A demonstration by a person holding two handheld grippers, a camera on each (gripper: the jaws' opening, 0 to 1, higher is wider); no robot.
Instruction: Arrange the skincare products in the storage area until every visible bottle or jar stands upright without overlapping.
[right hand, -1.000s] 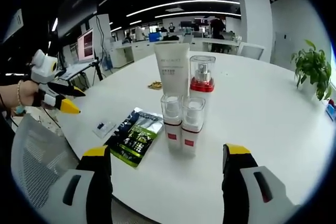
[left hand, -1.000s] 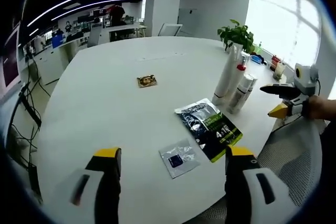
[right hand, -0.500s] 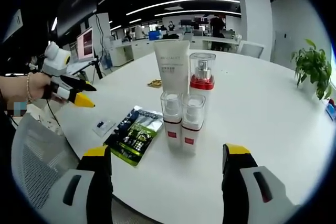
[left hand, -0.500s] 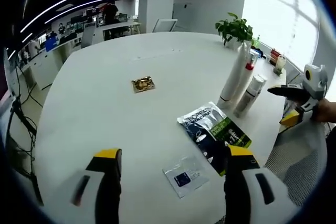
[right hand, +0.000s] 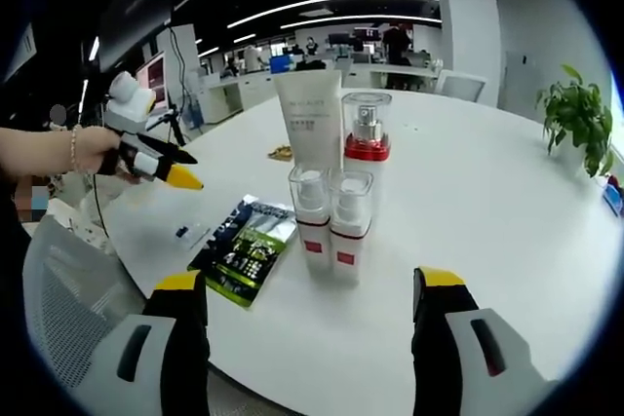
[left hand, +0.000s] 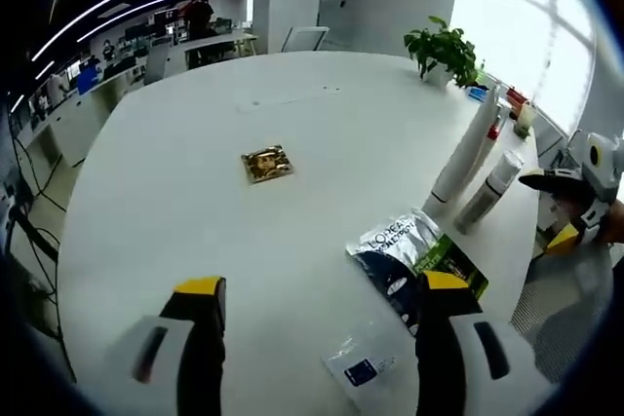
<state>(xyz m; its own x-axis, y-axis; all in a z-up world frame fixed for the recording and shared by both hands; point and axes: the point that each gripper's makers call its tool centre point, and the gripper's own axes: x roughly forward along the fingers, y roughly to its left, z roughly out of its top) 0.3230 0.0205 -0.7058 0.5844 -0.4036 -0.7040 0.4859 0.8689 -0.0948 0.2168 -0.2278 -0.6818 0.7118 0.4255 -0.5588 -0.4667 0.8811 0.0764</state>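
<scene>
My left gripper (left hand: 317, 289) hangs over the white table (left hand: 195, 211), jaws spread wide, nothing between them. My right gripper (right hand: 307, 284) is likewise wide open and empty, at the table's near edge. Ahead of it, four products stand upright in a tight cluster: a white tube (right hand: 308, 124), a red-collared pump bottle (right hand: 366, 143), and two small clear-capped bottles (right hand: 310, 216) touching side by side. A green sachet (right hand: 244, 248) and a small clear packet (left hand: 363, 367) lie flat near that edge. A gold packet (left hand: 264, 165) lies mid-table.
</scene>
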